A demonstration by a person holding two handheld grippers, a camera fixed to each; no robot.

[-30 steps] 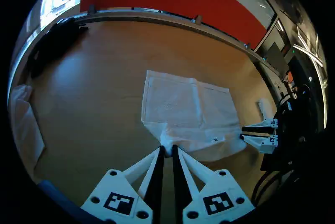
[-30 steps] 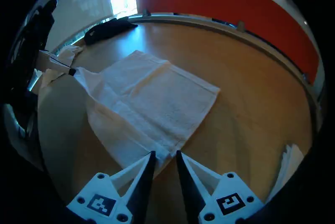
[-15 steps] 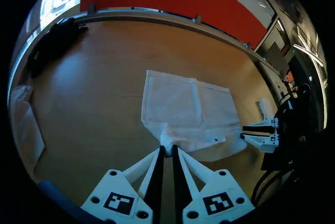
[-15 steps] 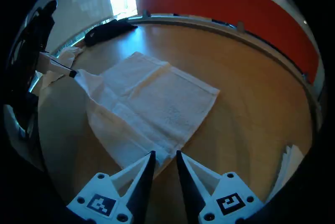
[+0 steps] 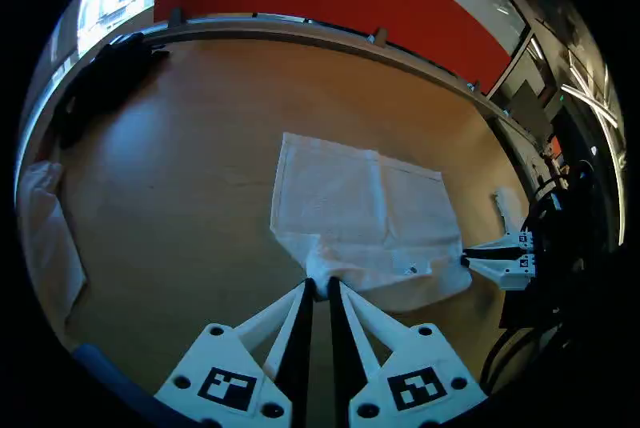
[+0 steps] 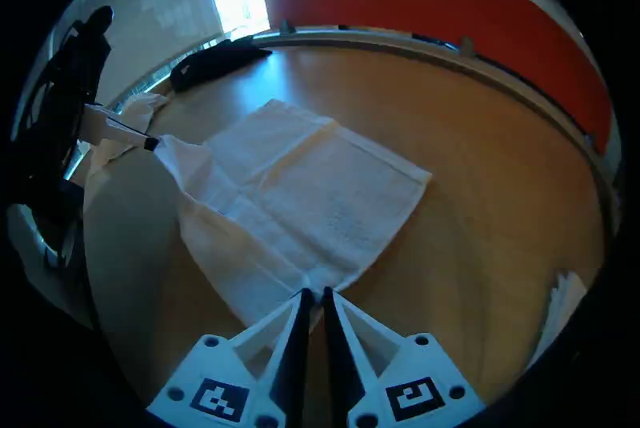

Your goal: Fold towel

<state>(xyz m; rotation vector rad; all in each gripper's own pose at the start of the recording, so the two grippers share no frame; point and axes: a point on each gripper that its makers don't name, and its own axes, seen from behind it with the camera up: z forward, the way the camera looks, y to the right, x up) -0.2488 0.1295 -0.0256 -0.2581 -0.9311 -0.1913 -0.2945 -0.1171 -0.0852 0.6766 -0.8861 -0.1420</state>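
On wooden table (image 5: 184, 188): white towel (image 5: 352, 204) spread mostly flat, near the middle.
Towel edge, right gripper view: runs slack from my right fingers to my left.
Left gripper (image 5: 320, 284): fingers pressed together, pinching one near corner.
Right gripper (image 6: 314, 300): fingers pinching the other near corner.
Tag (image 5: 410, 270), left gripper view: small, dark, by the hem.

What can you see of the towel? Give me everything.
The towel is white and terry-looking, rectangular, with a hemmed border and fold creases splitting it into panels. Most of it lies flat on the wooden table; the near edge is rumpled and raised. The left gripper pinches one near corner and the right gripper pinches the other. A small dark mark sits by that edge.
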